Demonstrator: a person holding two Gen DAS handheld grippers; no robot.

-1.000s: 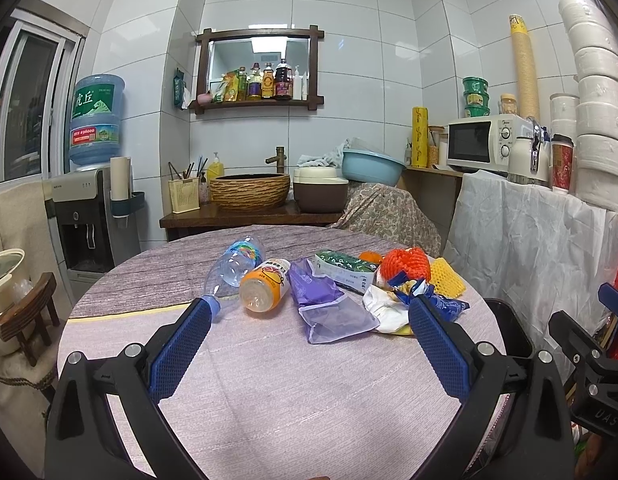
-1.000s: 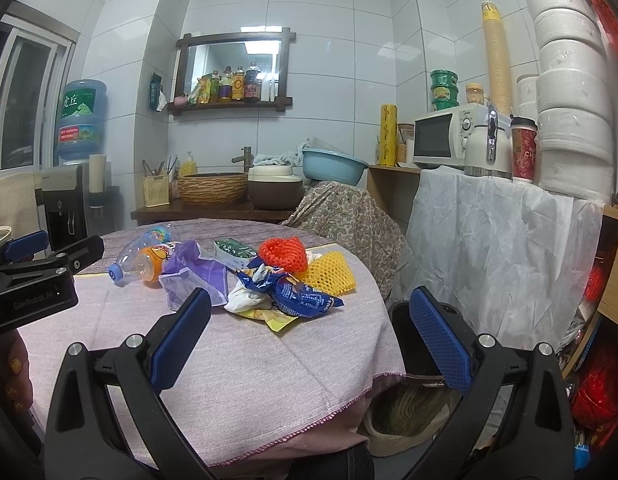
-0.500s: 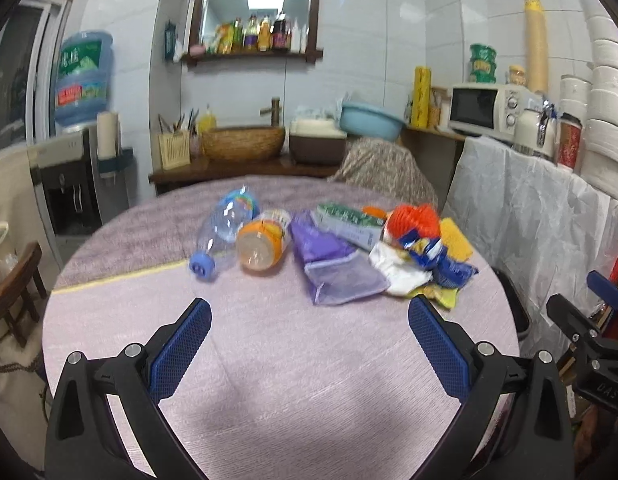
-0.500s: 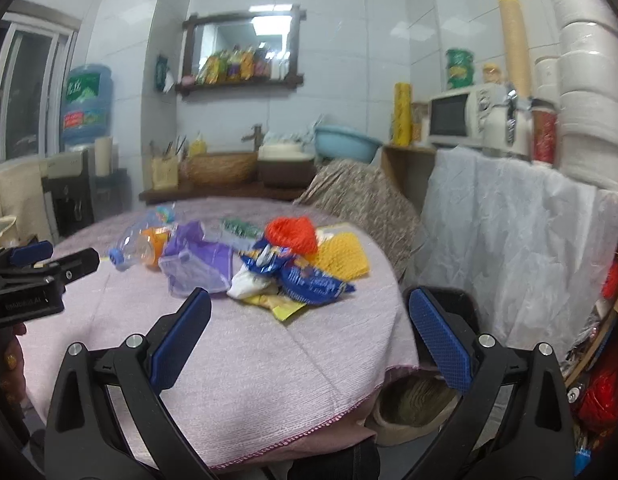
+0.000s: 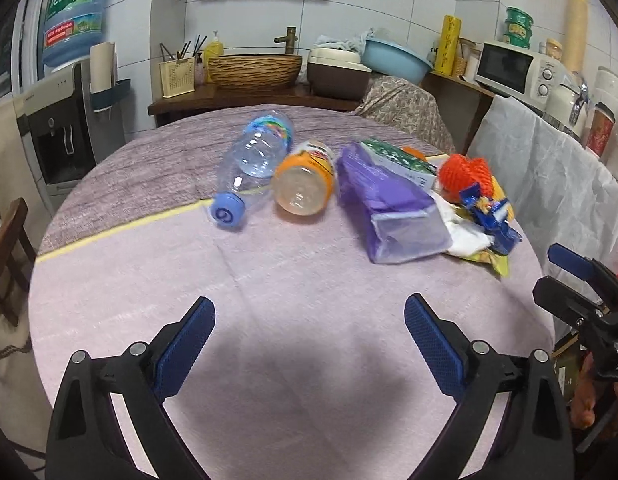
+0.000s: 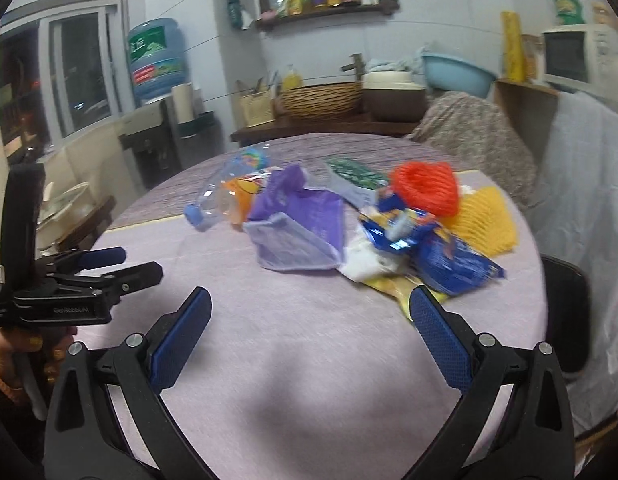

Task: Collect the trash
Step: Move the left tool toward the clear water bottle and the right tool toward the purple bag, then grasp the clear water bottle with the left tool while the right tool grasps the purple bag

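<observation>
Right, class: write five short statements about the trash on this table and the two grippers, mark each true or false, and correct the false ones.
1. The clear bottle lies on its side. True.
2. The orange bottle stands upright. False: it lies on its side beside the clear bottle.
3. The left gripper is open and holds nothing. True.
4. The right gripper grips the blue wrapper. False: it is open, empty, short of the wrapper.
5. The purple bag lies on the table. True.
</observation>
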